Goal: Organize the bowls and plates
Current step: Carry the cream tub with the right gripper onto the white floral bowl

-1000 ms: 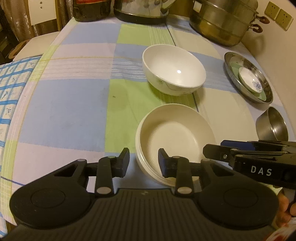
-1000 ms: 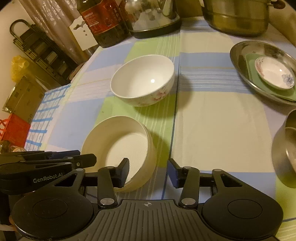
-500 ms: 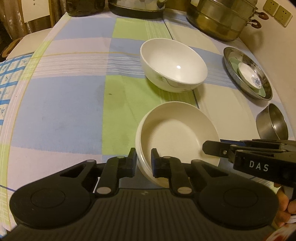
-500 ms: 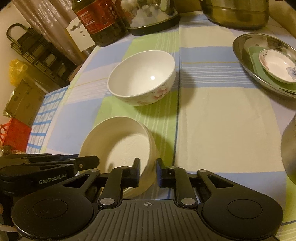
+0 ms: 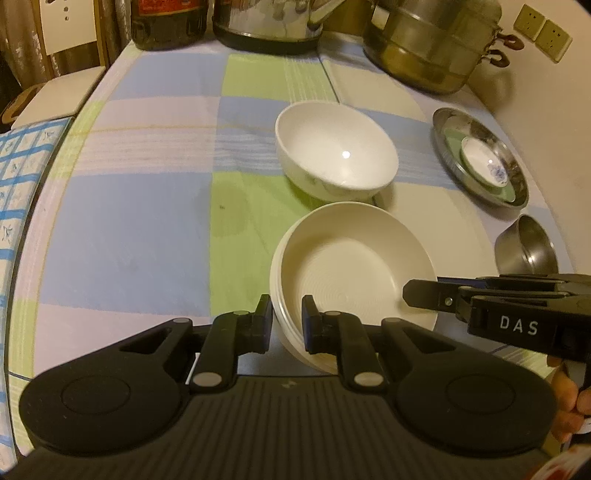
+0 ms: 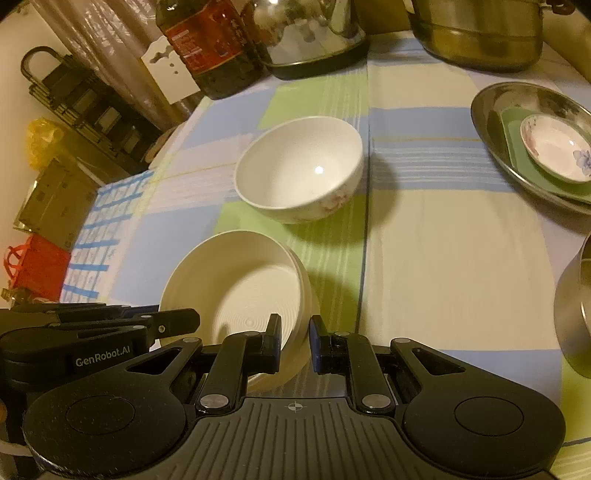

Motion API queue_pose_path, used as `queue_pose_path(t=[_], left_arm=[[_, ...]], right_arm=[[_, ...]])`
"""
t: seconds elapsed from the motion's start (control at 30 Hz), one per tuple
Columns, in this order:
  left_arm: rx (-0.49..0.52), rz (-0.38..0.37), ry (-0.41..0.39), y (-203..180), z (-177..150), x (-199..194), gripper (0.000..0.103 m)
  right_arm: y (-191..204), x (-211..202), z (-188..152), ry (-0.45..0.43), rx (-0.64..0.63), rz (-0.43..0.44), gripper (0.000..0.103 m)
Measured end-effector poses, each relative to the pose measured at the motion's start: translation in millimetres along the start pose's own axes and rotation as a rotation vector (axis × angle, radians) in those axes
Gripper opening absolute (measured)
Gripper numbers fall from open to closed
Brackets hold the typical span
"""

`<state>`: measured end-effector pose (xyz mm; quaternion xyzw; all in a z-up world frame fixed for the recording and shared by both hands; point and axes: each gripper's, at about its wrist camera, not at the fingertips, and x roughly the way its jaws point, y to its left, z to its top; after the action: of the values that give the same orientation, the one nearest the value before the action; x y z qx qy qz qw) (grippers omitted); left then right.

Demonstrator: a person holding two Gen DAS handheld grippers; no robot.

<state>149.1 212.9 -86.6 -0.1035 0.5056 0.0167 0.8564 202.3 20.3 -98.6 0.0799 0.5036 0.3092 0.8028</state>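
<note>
A stack of cream ridged plates (image 5: 354, 273) sits near the table's front edge; it also shows in the right wrist view (image 6: 240, 284). My left gripper (image 5: 287, 325) is shut on the stack's left rim. My right gripper (image 6: 293, 341) is shut on its right rim. The stack looks tilted, slightly lifted. A white bowl with a flower print (image 5: 334, 155) stands just behind it, also in the right wrist view (image 6: 299, 168).
A steel tray (image 5: 480, 155) with a green plate and small flowered dish (image 6: 557, 153) lies at right. A steel bowl (image 5: 526, 245) stands at the right edge. A dark bottle (image 6: 210, 40), kettle (image 6: 306, 29) and steel pot (image 5: 428, 40) line the back.
Both grippers closed from open onto the rims of the plate stack. The stack has tipped and risen a little toward the cameras.
</note>
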Motion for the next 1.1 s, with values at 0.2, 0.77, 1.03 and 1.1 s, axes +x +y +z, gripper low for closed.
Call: queue_pose_path(t=[0.2, 0.77, 1.03, 1.1], left_arm=[[0.011, -0.008, -0.038, -1.9, 12.6, -17.5, 0.014], [0.077, -0.005, -0.145, -16.2, 85.9, -10.6, 0.014], [0.080, -0.004, -0.148, -16.2, 116.8, 11.0, 0.014], [0.077, -0.001, -0.142, -15.6, 120.9, 16.9, 0.014]], right_arm=[[5.9, -15.3, 11.6, -0.017, 0.003, 0.014, 0.016], [-2.3, -20.9, 78.7, -0.106, 0.023, -0.007, 0.016], [-15.3, -6.7, 109.3, -0.111, 0.042, -0.023, 0.016], [-18.5, -1.5, 114.2, -0.106, 0.045, -0.027, 0.016]])
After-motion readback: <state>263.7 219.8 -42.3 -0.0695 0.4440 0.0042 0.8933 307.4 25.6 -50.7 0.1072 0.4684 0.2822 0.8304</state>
